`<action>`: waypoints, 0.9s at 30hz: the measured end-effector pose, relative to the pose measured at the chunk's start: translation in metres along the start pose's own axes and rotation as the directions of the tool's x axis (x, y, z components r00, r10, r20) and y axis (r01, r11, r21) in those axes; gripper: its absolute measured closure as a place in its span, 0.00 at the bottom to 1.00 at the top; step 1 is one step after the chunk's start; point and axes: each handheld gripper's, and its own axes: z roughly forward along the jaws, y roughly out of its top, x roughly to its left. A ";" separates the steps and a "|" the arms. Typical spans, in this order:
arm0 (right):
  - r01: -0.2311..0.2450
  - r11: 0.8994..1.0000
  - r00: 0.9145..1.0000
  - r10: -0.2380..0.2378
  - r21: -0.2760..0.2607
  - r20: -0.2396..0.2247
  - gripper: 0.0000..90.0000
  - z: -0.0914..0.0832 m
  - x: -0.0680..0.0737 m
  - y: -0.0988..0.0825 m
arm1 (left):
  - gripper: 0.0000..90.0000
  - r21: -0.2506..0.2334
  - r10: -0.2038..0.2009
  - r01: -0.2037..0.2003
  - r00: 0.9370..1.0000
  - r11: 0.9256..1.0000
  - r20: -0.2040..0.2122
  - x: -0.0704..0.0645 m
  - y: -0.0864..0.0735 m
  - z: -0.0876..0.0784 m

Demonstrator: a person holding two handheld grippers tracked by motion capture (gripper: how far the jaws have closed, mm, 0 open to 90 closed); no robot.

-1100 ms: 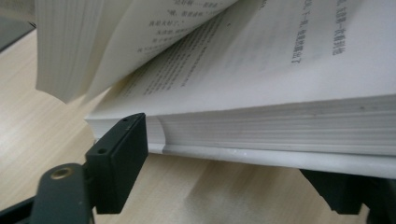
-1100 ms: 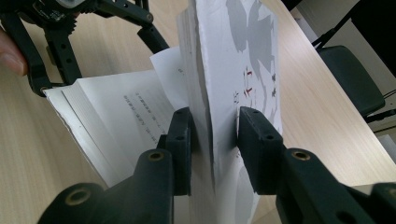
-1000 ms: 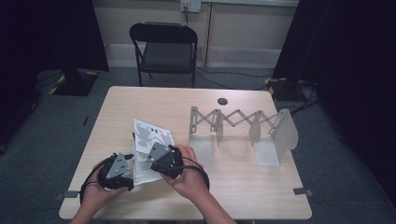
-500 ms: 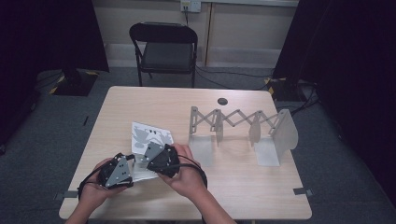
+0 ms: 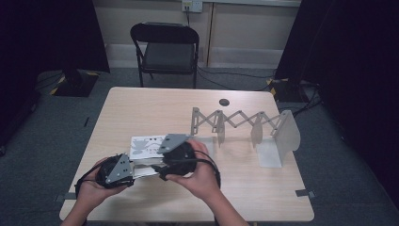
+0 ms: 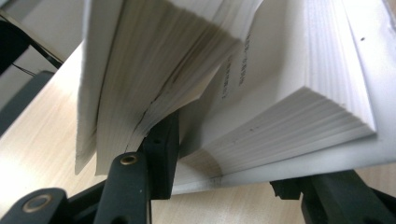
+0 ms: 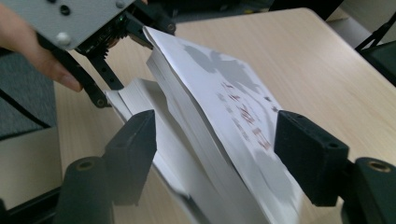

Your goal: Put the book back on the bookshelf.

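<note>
Left gripper view: thick, fanned paper book point(image 6: 261, 93)

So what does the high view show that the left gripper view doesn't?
The high view alone takes in the folding chair, the expandable rack and both grippers at the book's near edge. The left gripper view alone shows the pages fanned apart, one black jaw pushed in between them and the other under the bottom cover. Both show the white book and the wooden table.
</note>
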 end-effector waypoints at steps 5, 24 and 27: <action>-0.083 0.997 0.996 0.083 -0.002 0.015 0.25 -0.026 -0.018 -0.043 | 0.58 0.037 -0.015 0.014 1.000 0.999 0.026 0.004 0.007 -0.004; -0.261 0.950 0.965 0.264 0.170 0.006 0.19 0.037 -0.016 -0.168 | 0.61 0.095 -0.039 0.031 0.996 0.995 0.081 0.018 0.019 -0.015; -0.259 0.952 0.965 0.263 0.166 -0.002 0.18 0.037 -0.018 -0.169 | 0.62 0.097 -0.050 0.041 0.995 0.994 0.085 0.019 0.019 -0.018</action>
